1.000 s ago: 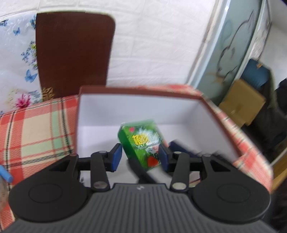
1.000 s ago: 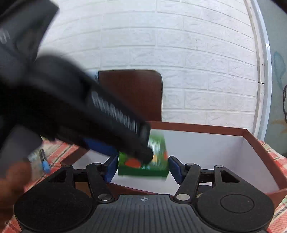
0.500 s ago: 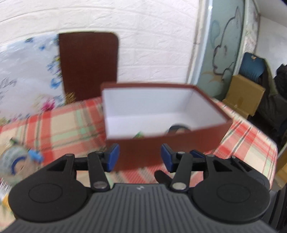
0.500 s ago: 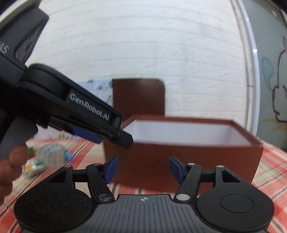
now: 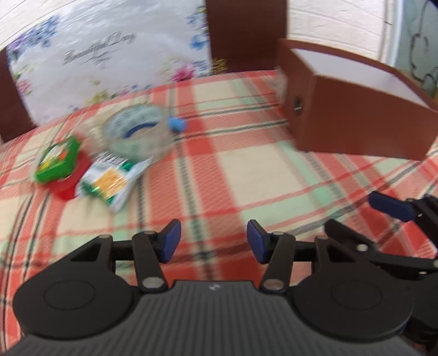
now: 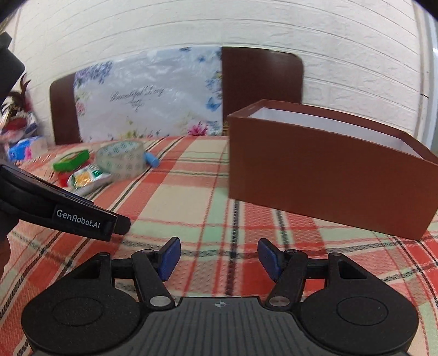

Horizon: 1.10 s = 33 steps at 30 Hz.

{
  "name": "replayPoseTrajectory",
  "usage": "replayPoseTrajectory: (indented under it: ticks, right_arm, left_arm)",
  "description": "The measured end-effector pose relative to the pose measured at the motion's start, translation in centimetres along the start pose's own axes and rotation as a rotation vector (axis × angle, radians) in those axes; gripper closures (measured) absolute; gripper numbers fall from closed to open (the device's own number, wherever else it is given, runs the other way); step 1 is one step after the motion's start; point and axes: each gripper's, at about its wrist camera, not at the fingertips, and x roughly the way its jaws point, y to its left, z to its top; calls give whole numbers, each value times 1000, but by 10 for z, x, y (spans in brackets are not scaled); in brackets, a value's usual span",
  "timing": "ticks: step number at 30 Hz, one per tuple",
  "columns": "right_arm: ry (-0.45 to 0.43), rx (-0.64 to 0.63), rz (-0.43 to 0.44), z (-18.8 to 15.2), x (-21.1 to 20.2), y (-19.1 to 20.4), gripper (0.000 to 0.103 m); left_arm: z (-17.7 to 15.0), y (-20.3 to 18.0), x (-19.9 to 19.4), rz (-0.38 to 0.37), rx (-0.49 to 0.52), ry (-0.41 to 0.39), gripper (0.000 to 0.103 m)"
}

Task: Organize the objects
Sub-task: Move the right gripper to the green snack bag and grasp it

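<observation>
The open brown cardboard box with white inner walls (image 6: 323, 175) stands on the right of the tabletop (image 6: 191, 197), which is covered by a red, cream and green plaid cloth; from both views only the upper inside walls show, so its contents cannot be told. Well apart from it, at the far left, lie the loose things in a cluster: a clear roll of packing tape (image 5: 137, 131), a blue-capped pen (image 5: 176, 123) touching its right side, a green and white foil snack packet (image 5: 112, 179) just in front, and a small green carton (image 5: 57, 160) resting on something red (blurred, perhaps a lid). Behind the tabletop stand dark brown chair backs (image 6: 262, 74), one draped with a flowered white plastic sheet (image 6: 147, 95), against a white brick wall (image 6: 219, 24).

The left hand-held gripper (image 5: 213, 243) hovers over bare cloth, its jaws opening with nothing between them. The right hand-held gripper (image 6: 219, 258) is likewise released and empty.
</observation>
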Motion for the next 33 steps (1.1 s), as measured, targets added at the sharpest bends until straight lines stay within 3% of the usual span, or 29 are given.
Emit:
replayPoseTrajectory:
  ticks: [8, 18, 23, 28, 33]
  right_arm:
    - [57, -71, 59, -3, -2, 31, 42]
    - [58, -172, 103, 7, 11, 72, 42]
    - [46, -218, 137, 15, 24, 92, 41]
    - [21, -257, 190, 29, 40, 114, 40]
    - [-54, -356, 210, 48, 61, 144, 34]
  left_arm:
    - [-22, 41, -7, 70, -65, -10, 43]
    - [-31, 90, -5, 123, -156, -28, 39]
    - [-34, 133, -1, 193, -234, -41, 38]
    - [-51, 170, 1, 232, -303, -120, 29]
    - [-59, 179, -2, 188, -349, -191, 28]
